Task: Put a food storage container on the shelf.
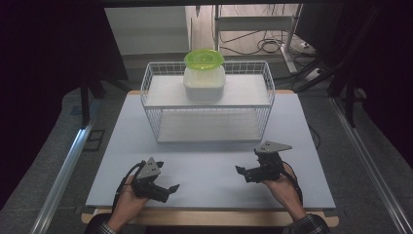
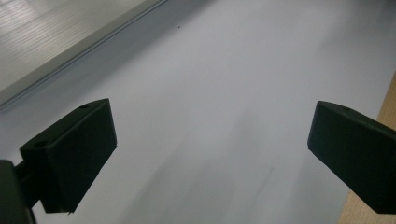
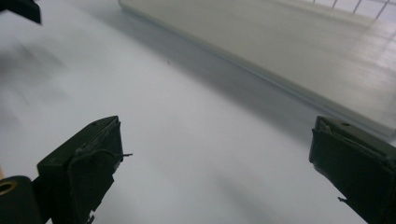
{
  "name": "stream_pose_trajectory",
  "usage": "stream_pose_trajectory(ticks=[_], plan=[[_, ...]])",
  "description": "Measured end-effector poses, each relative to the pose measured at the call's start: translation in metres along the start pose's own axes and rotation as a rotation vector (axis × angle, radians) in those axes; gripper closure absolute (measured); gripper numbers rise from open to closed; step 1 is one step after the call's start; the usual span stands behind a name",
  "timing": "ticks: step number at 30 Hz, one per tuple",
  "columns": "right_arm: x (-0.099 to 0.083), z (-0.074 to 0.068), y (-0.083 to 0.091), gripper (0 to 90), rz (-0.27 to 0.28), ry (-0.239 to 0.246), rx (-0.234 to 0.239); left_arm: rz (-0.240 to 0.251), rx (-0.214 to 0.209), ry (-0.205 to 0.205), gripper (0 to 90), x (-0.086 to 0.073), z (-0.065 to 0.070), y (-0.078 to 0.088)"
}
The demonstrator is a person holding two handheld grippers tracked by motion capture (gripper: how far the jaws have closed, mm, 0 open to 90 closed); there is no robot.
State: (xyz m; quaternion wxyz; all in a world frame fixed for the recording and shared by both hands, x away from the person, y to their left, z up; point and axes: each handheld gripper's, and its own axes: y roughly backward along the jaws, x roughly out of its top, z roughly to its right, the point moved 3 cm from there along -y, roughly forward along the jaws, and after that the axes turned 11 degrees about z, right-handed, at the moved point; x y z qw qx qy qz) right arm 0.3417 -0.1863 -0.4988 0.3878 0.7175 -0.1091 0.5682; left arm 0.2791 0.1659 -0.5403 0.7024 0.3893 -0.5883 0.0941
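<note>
A white tub with a lime-green lid (image 1: 204,73) stands on the upper shelf of a white wire rack (image 1: 151,92) at the back middle of the pale table (image 1: 204,161). My left gripper (image 1: 168,191) is held low near the front left edge, jaws pointing right and open with nothing between them (image 2: 210,154). My right gripper (image 1: 242,173) is at the front right, jaws pointing left, also open and empty (image 3: 215,163). Both are well in front of the rack. The rack's bottom shelf (image 3: 280,42) lies ahead of the right gripper.
The rack's lower shelf (image 1: 204,127) holds nothing. The table's wooden front edge (image 2: 387,107) runs close beside the left gripper. A tip of the left gripper (image 3: 21,9) shows at the top left of the right gripper view. Metal rails (image 1: 63,170) flank the table.
</note>
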Motion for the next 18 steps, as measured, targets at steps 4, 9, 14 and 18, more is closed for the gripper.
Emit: stream_pose_trajectory(ticks=[4,9,14,18], plan=[[-0.010,0.001,0.000,3.0,-0.028,0.016,-0.016,-0.001,-0.003,0.000,1.0,0.000,0.000,-0.001],[-0.022,0.001,-0.004,2.7,-0.080,0.029,-0.020,-0.002,-0.006,0.002,1.0,-0.001,0.000,-0.001],[-0.030,0.003,-0.011,2.6,-0.127,0.025,-0.015,-0.005,-0.012,0.006,1.0,-0.002,0.000,-0.002],[-0.035,0.002,-0.015,2.6,-0.162,0.031,-0.020,-0.004,-0.012,0.007,1.0,-0.001,0.000,-0.002]])
